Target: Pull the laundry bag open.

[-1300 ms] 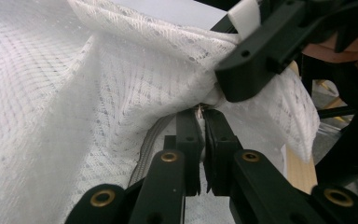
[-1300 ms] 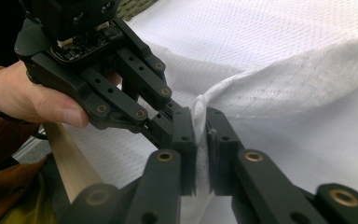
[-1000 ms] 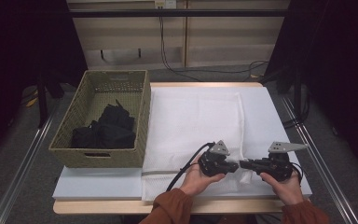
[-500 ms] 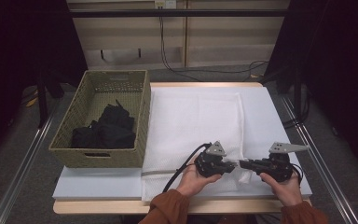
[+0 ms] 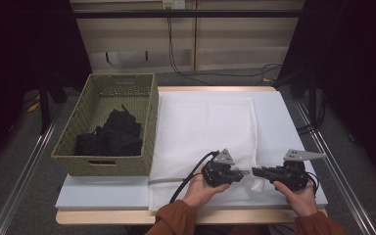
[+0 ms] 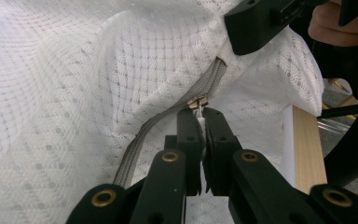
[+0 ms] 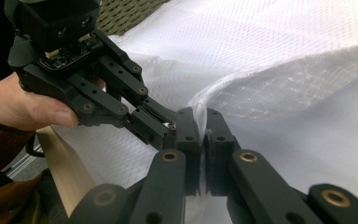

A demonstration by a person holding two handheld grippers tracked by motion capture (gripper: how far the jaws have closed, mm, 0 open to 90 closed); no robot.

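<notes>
A white mesh laundry bag [image 5: 205, 122] lies flat on the table. Its grey zipper [image 6: 163, 123] runs along the near edge. My left gripper [image 6: 203, 114] is shut on the zipper pull [image 6: 198, 101], a small metal slider with a white tab between the jaws. My right gripper [image 7: 204, 120] is shut on a raised fold of the mesh bag [image 7: 270, 98] right beside the slider. In the high view the left gripper [image 5: 245, 172] and right gripper [image 5: 255, 171] point at each other, tips almost touching, at the bag's front right corner.
A woven basket [image 5: 147, 117] with black clothes [image 5: 112, 137] stands left of the bag. The table's wooden front edge [image 6: 303, 149] is close under both hands. Cables hang behind the table at the back wall.
The left gripper has edged slightly to the left with the zipper pull. The right gripper has stayed where it was.
</notes>
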